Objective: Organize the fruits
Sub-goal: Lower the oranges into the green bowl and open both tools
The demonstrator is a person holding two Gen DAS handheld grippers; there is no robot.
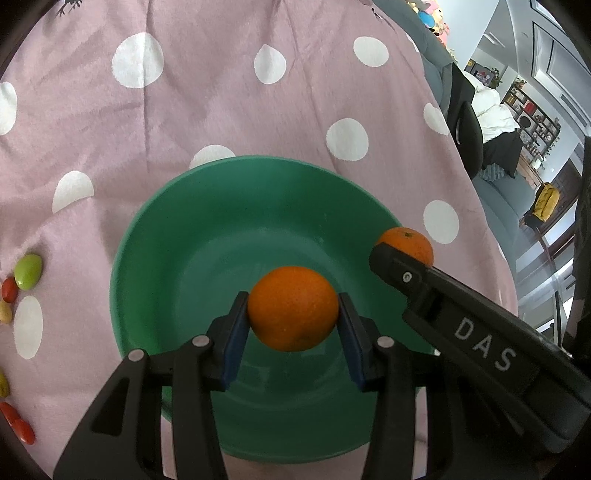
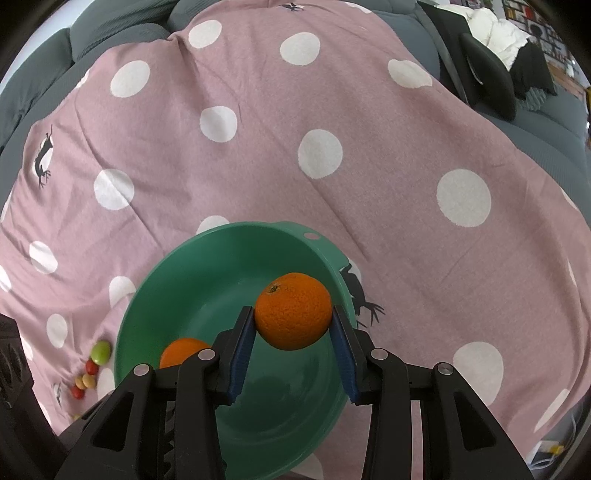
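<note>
A green bowl (image 1: 177,229) sits on a pink polka-dot cloth; it also shows in the right wrist view (image 2: 207,266). My left gripper (image 1: 293,314) is shut on an orange (image 1: 293,308) and holds it above the bowl's inside. My right gripper (image 2: 293,321) is shut on a second orange (image 2: 293,311) above the bowl's right side. In the left wrist view the right gripper's body (image 1: 461,332) reaches in from the right with its orange (image 1: 408,242) over the rim. The left gripper's orange (image 2: 181,350) peeks out at lower left in the right wrist view.
Several small fruits, a green one (image 1: 28,271) (image 2: 100,351) and red and tan ones (image 1: 9,290) (image 2: 88,380), lie on the cloth left of the bowl. The cloth (image 2: 295,166) covers a grey sofa (image 2: 110,33). A dark chair (image 1: 469,136) stands at right.
</note>
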